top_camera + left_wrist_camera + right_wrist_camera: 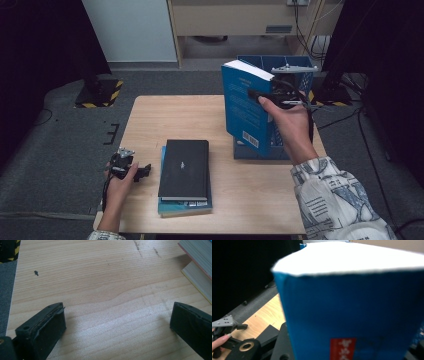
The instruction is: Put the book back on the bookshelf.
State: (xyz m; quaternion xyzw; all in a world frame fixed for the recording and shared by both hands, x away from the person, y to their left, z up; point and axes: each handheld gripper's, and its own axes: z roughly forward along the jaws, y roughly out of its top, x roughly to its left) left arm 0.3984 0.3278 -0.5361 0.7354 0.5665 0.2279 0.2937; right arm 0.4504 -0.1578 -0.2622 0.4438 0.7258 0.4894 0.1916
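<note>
While my right gripper [260, 95] is clamping the blue book [247, 107] across its thickness, I am holding that book upright and slightly tilted in the air, above the near left corner of the blue plastic crate [290, 75] at the table's far right. Its cover is showing smooth and matte, with a barcode near the lower corner, and the page block is looking like a clean white slab on top. In the right gripper view the spine [352, 315] is sitting between the black jaws, a red label printed low on it.

My left gripper [129, 167] is resting at the near left edge of the pale wooden table [165, 115], jaws standing wide apart with nothing between them; the left gripper view is showing fine straight grain running under the blocky black pads [47, 325].

Just beside it, a black book [184, 169] is lying flat on a teal book [185, 205], their edges nearly squared.
</note>
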